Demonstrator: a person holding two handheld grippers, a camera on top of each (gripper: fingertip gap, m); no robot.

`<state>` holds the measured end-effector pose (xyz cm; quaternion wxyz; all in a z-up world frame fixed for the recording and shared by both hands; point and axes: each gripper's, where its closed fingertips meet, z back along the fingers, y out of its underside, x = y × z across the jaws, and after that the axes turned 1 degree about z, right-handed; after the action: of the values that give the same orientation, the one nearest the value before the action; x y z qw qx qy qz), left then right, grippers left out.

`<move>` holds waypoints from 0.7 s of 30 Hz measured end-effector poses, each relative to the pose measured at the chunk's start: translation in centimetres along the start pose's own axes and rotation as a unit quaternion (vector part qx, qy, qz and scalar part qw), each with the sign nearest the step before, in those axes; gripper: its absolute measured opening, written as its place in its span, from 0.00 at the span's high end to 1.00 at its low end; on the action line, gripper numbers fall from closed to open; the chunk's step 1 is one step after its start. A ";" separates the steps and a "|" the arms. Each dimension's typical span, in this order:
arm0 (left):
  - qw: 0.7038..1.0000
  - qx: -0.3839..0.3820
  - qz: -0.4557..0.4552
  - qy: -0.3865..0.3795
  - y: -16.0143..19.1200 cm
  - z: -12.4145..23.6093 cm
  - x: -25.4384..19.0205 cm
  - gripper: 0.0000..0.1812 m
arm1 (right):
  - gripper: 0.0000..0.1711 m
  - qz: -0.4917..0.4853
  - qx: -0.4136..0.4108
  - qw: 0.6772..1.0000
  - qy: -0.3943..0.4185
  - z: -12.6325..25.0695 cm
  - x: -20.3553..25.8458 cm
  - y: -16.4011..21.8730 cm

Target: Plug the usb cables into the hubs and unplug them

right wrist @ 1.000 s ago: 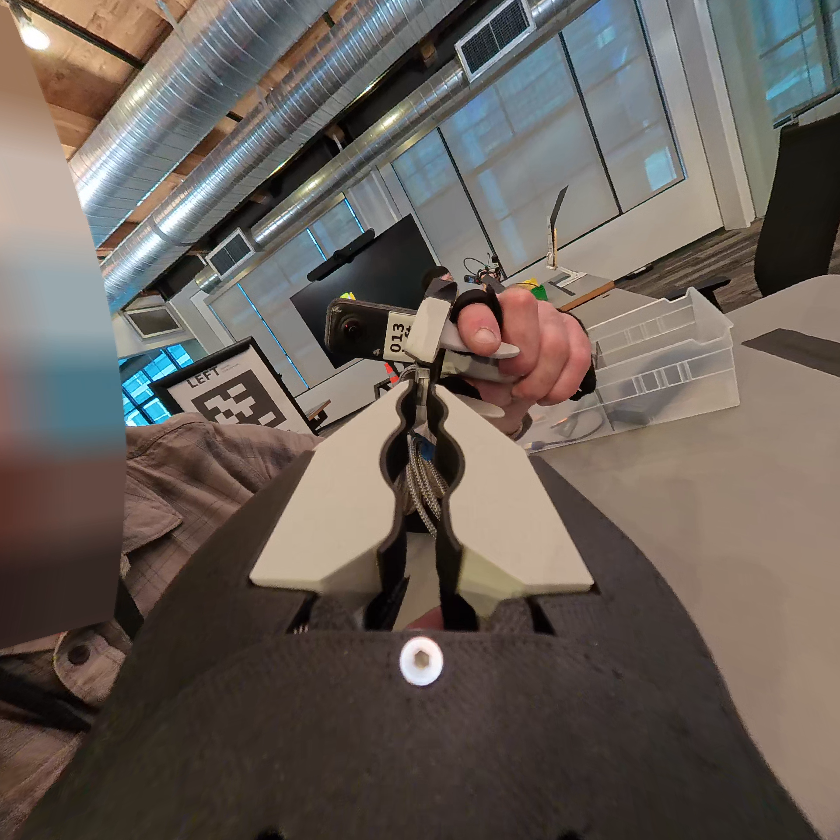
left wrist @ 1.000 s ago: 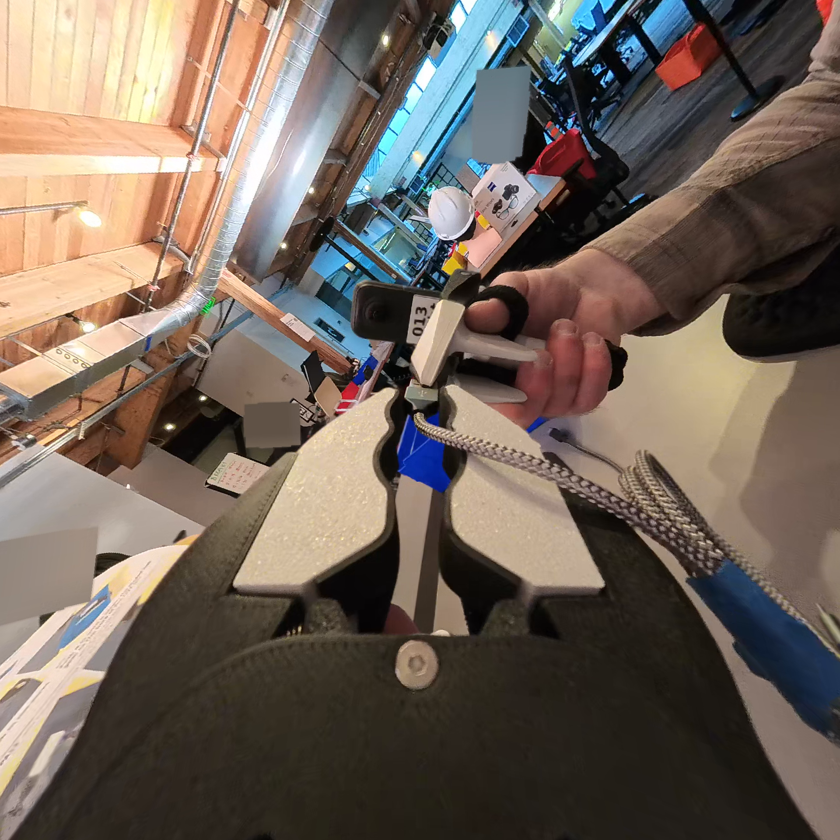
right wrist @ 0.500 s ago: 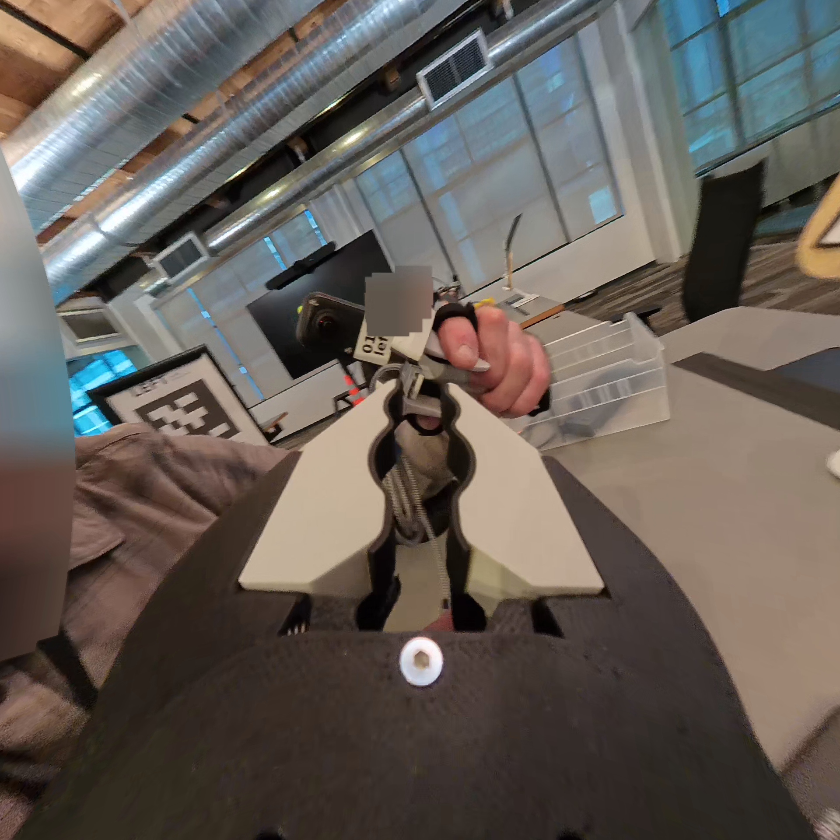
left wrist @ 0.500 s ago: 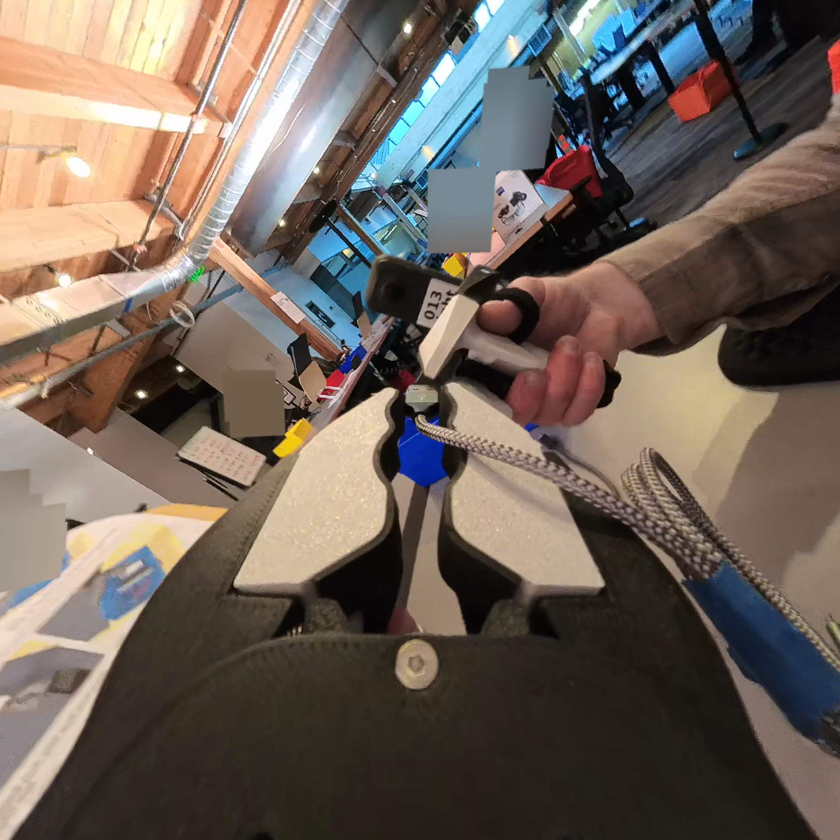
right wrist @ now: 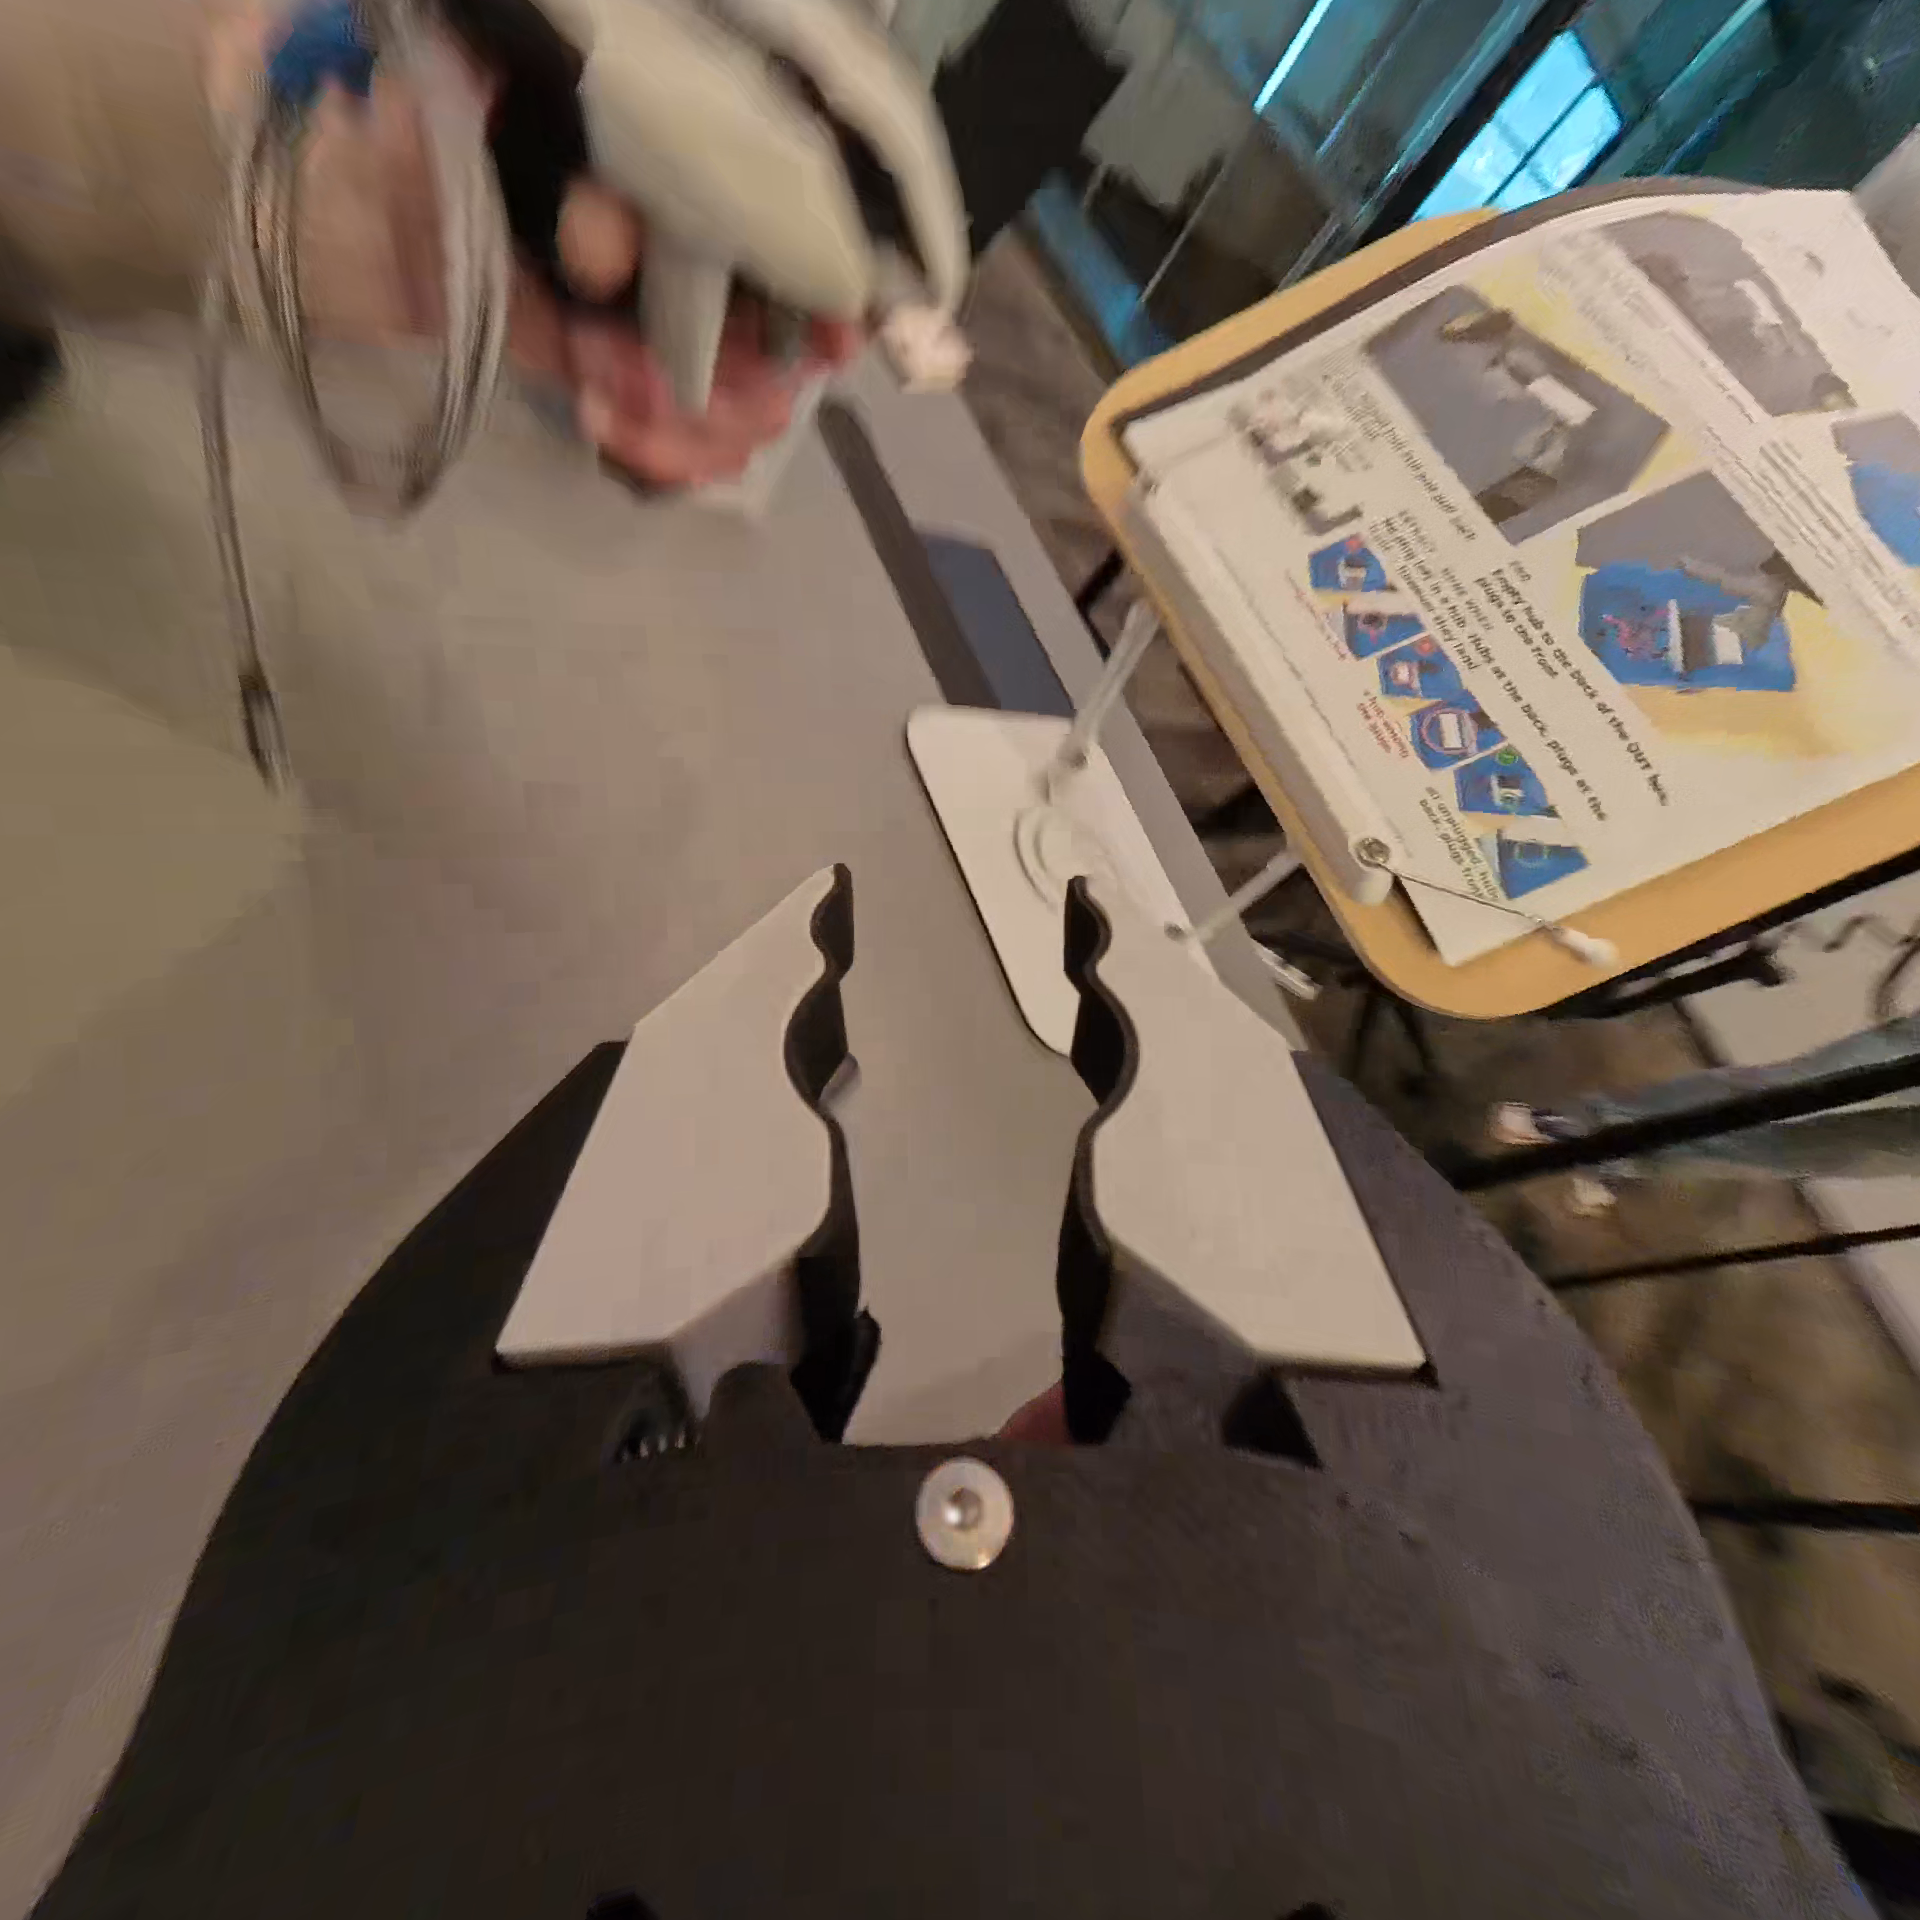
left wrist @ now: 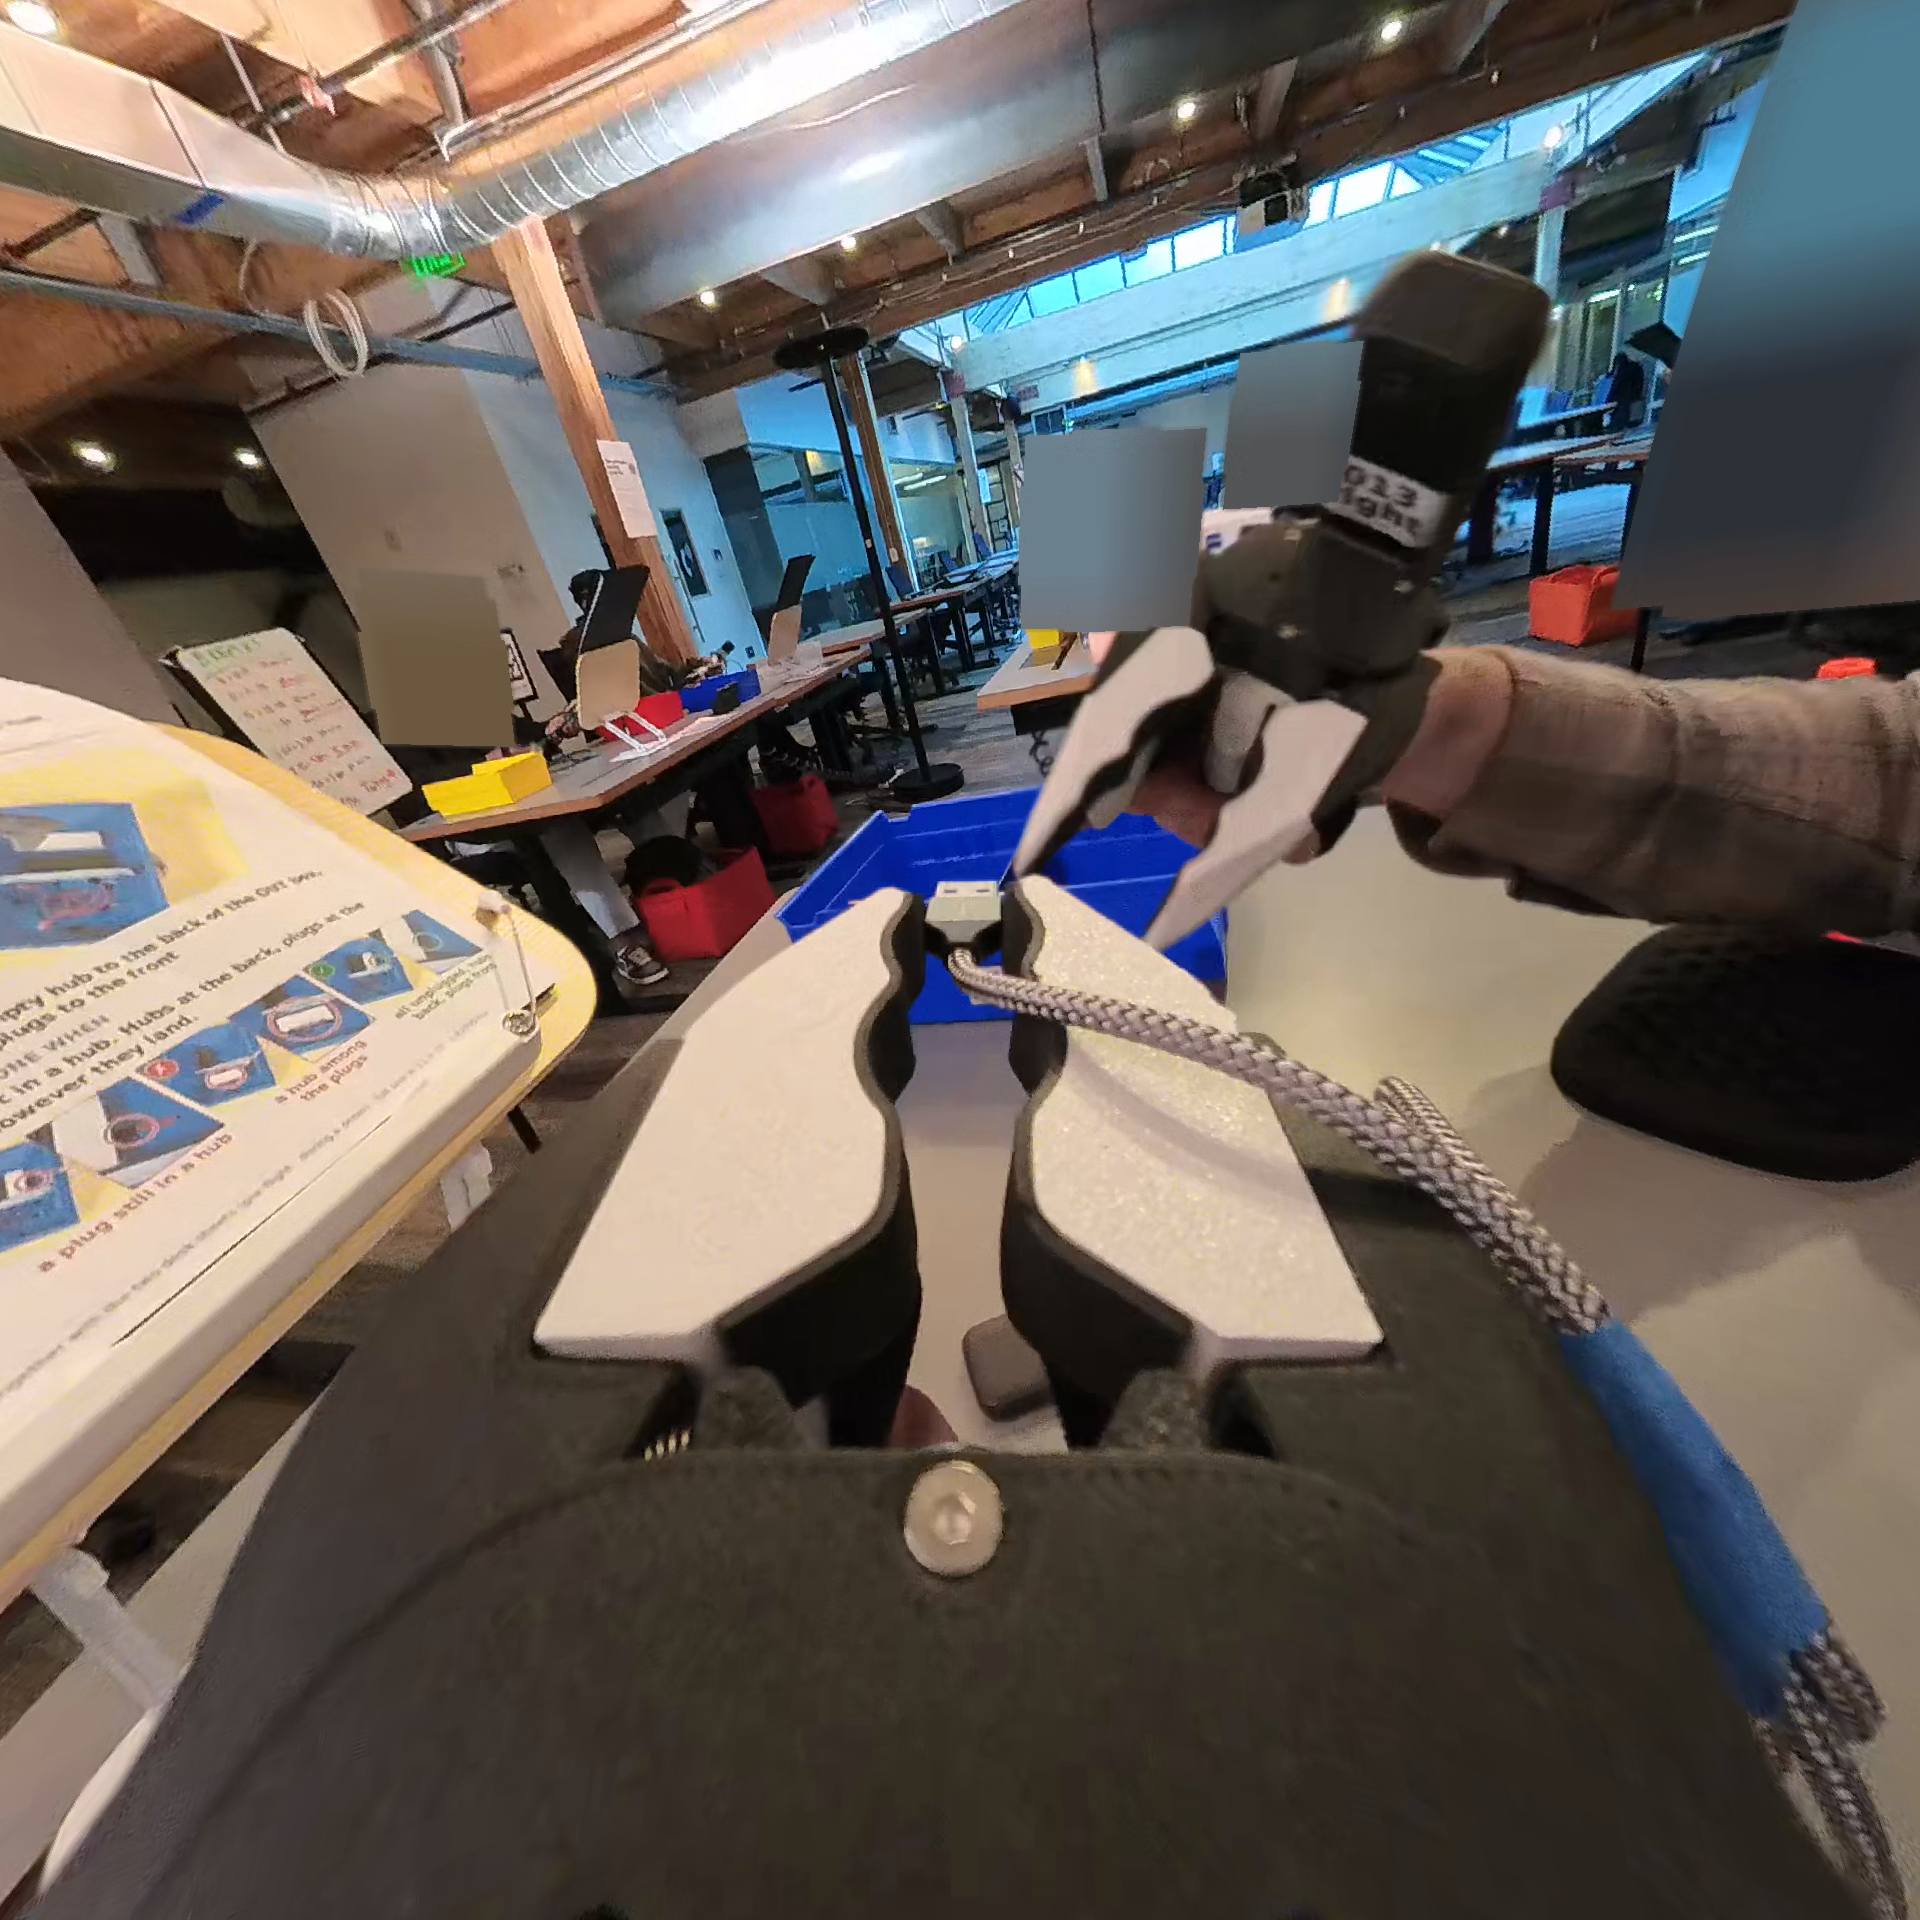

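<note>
left gripper [left wrist: 964,914] pinches the usb plug [left wrist: 963,902] of the braided cable [left wrist: 1268,1081] at its tips, above the blue bin [left wrist: 940,868]; right gripper [right wrist: 951,894] is spread and empty; no hub in view, so next, probably, fetch one

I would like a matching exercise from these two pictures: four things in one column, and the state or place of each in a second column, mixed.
Things:
1. left claw
2. right claw
3. blue bin
4. instruction sheet

States or places:
a. open, holding nothing
b. on a tilted stand at the table edge
c. shut on the USB plug of the braided cable
d. on the table, beyond the held plug

Pairs: 1-c, 2-a, 3-d, 4-b
</note>
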<state>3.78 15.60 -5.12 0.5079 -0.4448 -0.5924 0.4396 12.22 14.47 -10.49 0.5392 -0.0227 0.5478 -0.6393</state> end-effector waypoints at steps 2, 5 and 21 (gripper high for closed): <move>1.000 0.006 0.000 0.000 0.3 0.0 0.1 0.92 | 0.78 0.091 0.050 0.994 -0.017 -0.4 1.4 1.9; 1.000 0.014 0.003 -0.001 0.8 0.0 0.3 0.92 | 0.74 0.186 0.124 0.973 -0.057 -1.2 3.3 5.5; 0.999 0.039 0.015 0.007 2.8 -0.5 0.5 0.92 | 0.76 0.139 0.193 0.965 -0.111 -1.3 11.5 13.8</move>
<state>4.45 16.74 -7.74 0.5220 -0.4363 -0.5647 0.4671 15.79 9.61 -27.50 0.6740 0.0875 0.3485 -0.6455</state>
